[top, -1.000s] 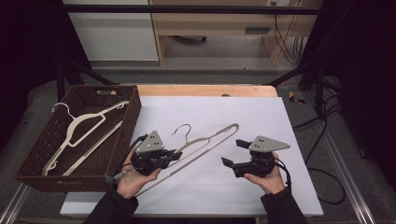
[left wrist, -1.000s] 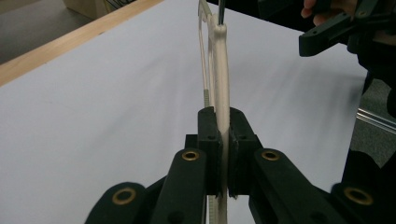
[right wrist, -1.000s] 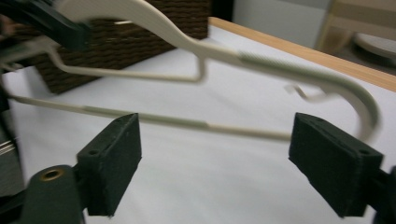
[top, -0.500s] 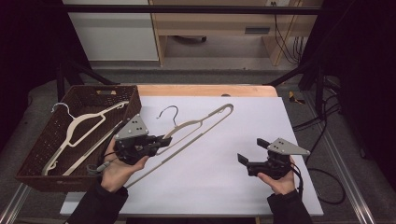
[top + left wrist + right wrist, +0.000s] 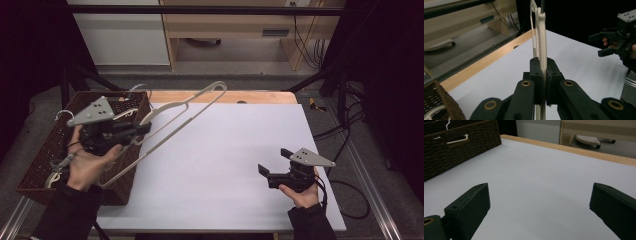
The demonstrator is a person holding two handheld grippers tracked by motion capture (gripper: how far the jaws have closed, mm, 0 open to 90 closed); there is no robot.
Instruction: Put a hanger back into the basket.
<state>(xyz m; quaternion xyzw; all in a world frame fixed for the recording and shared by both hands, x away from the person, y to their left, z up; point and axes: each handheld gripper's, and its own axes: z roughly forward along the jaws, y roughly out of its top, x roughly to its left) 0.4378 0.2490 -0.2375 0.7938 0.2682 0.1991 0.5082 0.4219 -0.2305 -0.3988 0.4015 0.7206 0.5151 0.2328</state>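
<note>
Lifted off the tabletop, the hanger (image 5: 170, 120) now hangs over the left edge, above the basket (image 5: 45, 165) — left gripper (image 5: 131, 131) jaws clamped on it. Right gripper (image 5: 272, 167) jaws have just been opening — nothing between them.

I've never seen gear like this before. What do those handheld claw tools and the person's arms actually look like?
Each claw, left and right, is matte black plastic with two blocky jaws. The linkages carry brass-coloured pivot rings. A grey three-cornered plate with small holes sits on top of each. A dark cable trails from the right one. The person wears dark long sleeves.
</note>
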